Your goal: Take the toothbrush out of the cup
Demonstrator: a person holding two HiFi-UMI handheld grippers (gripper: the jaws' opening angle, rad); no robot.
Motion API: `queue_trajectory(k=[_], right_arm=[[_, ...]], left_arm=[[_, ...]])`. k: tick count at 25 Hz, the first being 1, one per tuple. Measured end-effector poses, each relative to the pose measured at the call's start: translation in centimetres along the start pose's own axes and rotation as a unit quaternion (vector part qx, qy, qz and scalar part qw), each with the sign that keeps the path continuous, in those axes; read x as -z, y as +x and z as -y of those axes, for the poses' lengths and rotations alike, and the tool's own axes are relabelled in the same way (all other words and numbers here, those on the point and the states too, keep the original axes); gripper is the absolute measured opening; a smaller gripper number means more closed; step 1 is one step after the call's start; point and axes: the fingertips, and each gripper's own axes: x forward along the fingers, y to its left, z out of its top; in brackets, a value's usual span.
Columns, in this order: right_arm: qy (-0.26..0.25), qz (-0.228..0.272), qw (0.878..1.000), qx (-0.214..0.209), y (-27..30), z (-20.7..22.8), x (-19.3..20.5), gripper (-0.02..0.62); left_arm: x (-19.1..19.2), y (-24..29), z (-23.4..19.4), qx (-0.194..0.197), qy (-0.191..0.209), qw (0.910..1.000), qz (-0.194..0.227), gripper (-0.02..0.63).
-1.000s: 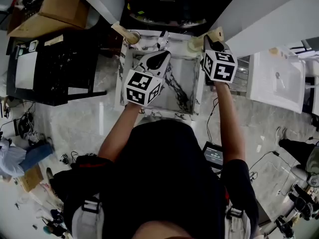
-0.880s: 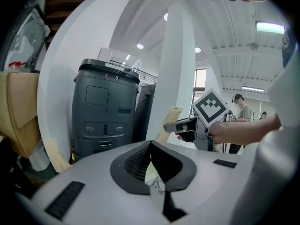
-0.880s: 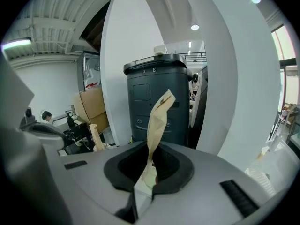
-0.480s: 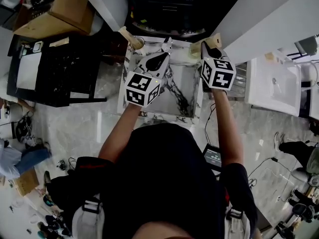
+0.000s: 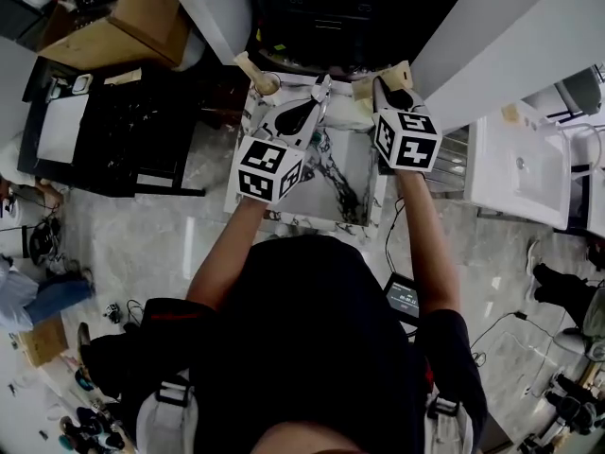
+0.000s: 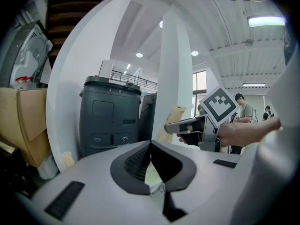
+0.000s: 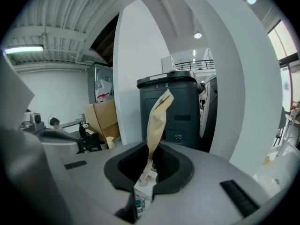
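The right gripper [image 7: 149, 149] is clamped narrow on the lower part of a toothbrush in a tan paper sleeve [image 7: 157, 116]. The brush stands up out of the jaws over the far right corner of the marble-patterned basin [image 5: 284, 218], while the left gripper [image 6: 150, 144], to its left over the basin, is closed on nothing. This looks like the lift-out step; I cannot tell whether the brush's foot is clear of its cup, so the next move calls for a straight upward pull with a firm grip before carrying it aside.
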Motion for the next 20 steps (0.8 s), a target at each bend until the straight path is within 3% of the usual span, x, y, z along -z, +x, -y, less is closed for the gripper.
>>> queue_trajectory(k=[20], right_arm=[[-0.006, 0.015, 0.996, -0.088, -0.5, -2.9, -0.4, 0.052]], left_arm=[[0.8, -3.1, -0.4, -0.087, -0.009, 0.9961, 0.006, 0.014]])
